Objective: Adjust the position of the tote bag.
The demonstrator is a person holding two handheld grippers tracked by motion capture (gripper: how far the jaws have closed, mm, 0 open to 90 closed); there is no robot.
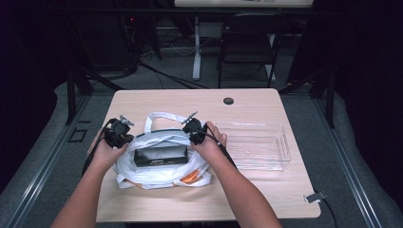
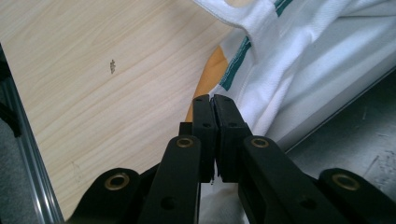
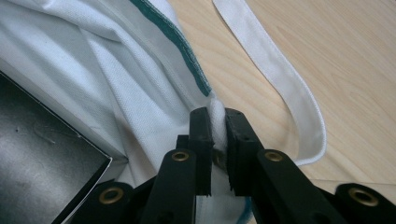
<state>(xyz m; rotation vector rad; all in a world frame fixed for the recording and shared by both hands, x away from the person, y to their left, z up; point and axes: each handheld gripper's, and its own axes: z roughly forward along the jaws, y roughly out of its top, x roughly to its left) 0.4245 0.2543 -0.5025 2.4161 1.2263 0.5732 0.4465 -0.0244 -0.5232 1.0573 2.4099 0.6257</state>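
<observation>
White cloth bag (image 1: 159, 161), gripped at both sides of its mouth, lower left of centre in the high view.

Lies on the bench (image 1: 256, 102) with a black box (image 1: 160, 156) standing in its opening and a clear plastic tray (image 1: 259, 145) just to its right. Left gripper (image 2: 214, 100) at the bag's left edge, fingers (image 2: 203, 135) pressed together, cloth between them too thin to make out. Right gripper (image 3: 217, 112) at the right edge, fingers (image 3: 201, 140) clamped on a fold of the white rim beside its green stripe (image 3: 184, 51). One white handle strap (image 3: 280, 70) looped loose on the wood beyond.
</observation>
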